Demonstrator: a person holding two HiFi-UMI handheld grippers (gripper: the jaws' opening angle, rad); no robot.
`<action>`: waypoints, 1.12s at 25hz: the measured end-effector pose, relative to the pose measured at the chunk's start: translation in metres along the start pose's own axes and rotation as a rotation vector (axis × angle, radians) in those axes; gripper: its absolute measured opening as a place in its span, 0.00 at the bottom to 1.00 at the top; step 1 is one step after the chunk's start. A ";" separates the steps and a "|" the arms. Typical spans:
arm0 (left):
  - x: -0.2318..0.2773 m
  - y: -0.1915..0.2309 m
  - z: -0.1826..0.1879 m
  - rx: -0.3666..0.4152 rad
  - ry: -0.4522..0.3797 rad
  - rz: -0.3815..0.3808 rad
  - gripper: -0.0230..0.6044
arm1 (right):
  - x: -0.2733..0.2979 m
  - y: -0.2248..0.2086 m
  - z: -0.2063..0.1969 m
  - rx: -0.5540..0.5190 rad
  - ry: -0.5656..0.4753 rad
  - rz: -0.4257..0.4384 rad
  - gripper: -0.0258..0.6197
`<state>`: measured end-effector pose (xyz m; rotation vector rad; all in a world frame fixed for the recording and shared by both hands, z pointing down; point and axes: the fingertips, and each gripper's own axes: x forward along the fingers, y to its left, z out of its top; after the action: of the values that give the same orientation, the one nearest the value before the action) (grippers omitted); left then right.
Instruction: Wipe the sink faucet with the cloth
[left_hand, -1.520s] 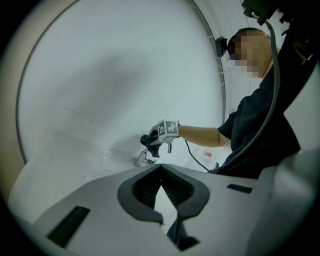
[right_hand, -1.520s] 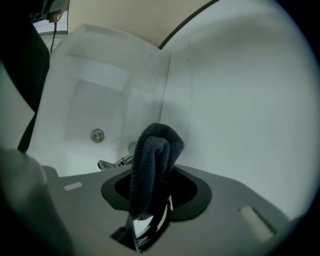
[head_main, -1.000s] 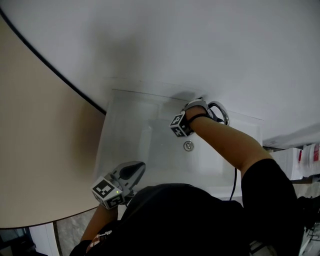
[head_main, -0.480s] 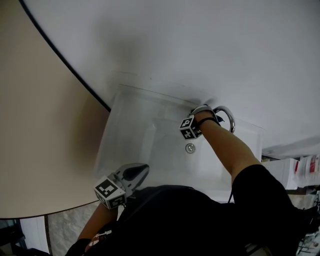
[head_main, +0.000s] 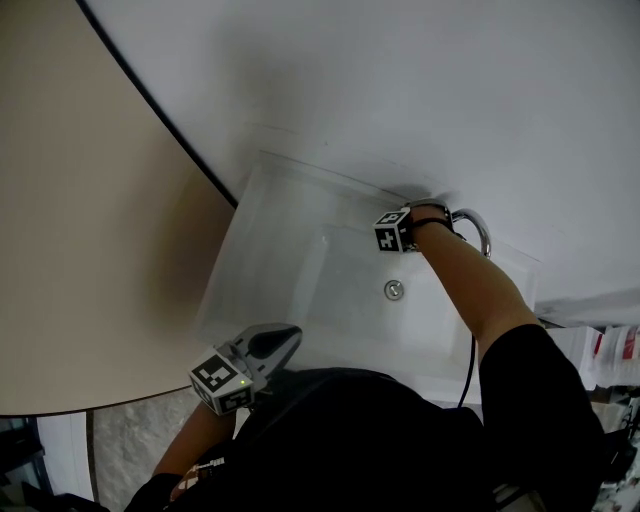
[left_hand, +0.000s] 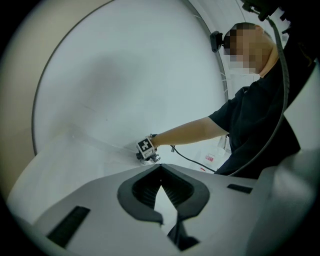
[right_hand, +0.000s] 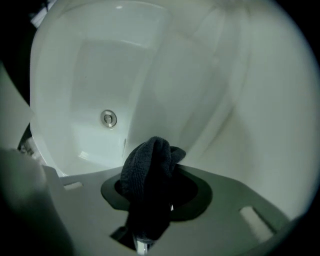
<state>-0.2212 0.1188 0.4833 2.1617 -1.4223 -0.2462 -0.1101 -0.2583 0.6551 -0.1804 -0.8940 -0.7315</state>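
White wall and a white sink (head_main: 300, 270) fill the head view, with a beige panel to the left. Our right gripper (head_main: 412, 220) reaches to the chrome gooseneck faucet (head_main: 484, 232) at the basin's back rim. Its jaws pinch a bunched dark cloth (right_hand: 150, 170) that bulges out past them. A sliver of chrome shows beneath the cloth in the right gripper view, so we judge the wipe to be under way. Our left gripper (head_main: 272, 347) hovers at the front rim, jaws pressed together on nothing, well apart from the work. To do this well we should hold the pinch firm and lead with the cloth's bulge rather than the hard jaw tips. We should follow the spout's curve and roll the wrist so the far side gets wiped too.
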 end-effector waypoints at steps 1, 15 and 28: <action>-0.001 0.001 -0.001 -0.002 0.000 -0.005 0.04 | -0.010 -0.007 -0.007 0.061 0.010 0.017 0.24; 0.011 -0.010 0.007 0.037 0.009 -0.104 0.04 | -0.090 -0.021 -0.091 0.585 -0.080 0.363 0.24; 0.023 -0.021 0.015 0.063 0.040 -0.191 0.04 | -0.154 0.013 -0.171 0.969 -0.655 0.568 0.24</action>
<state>-0.2012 0.0991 0.4631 2.3429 -1.2173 -0.2289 -0.0537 -0.2449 0.4319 0.2068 -1.6341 0.3661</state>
